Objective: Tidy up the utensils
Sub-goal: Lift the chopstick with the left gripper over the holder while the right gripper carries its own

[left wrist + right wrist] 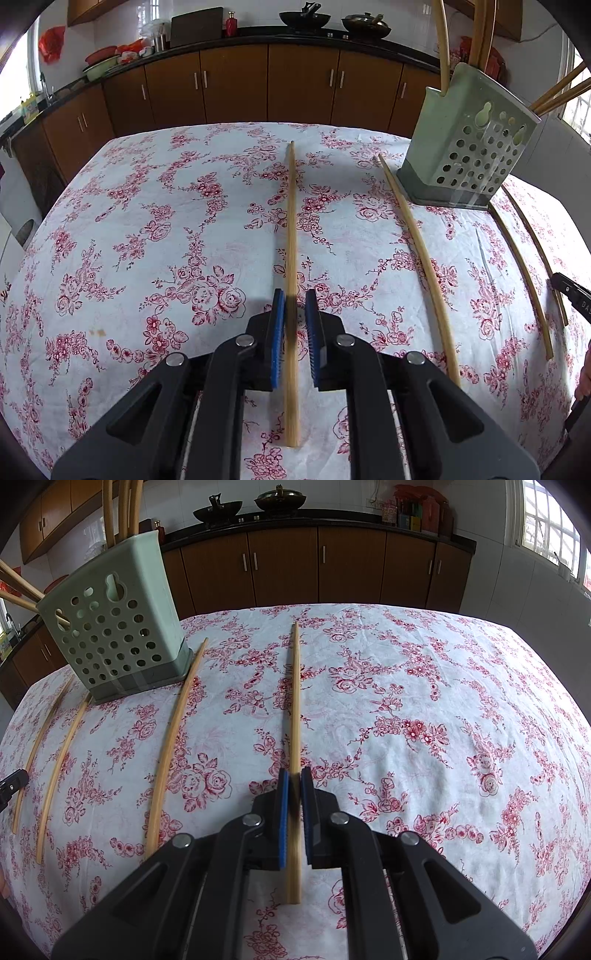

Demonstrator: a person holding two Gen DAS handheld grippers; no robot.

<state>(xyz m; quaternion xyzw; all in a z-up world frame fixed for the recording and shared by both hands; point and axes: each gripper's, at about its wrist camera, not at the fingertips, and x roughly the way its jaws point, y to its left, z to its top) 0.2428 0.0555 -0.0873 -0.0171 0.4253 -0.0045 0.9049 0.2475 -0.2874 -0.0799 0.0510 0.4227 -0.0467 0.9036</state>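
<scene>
Low in the left wrist view, the left gripper (295, 325) has its blue-padded fingers (277, 332) standing either side of a chopstick (291, 229), a slim gap visible on each side, so the fingers look released around it and not pressing. That chopstick lies on the floral tabletop (147, 221) and runs from the bottom centre of the frame up to mid-frame.

Low in the right wrist view, the right gripper (294, 801) is clenched on another chopstick (295, 701), its pads tight against the stick, which stretches away toward the upper centre.

Left of it in that view, three loose chopsticks (173, 746) lie on the cloth. The nearest one's far end lies just beside the base of the pale green perforated utensil holder (110, 627) at upper left, which stands upright with several chopsticks (122, 509) in it.

Beyond the tabletop's far edge run brown cabinets (295, 565), with dark pans (218, 509) on the counter above.
</scene>
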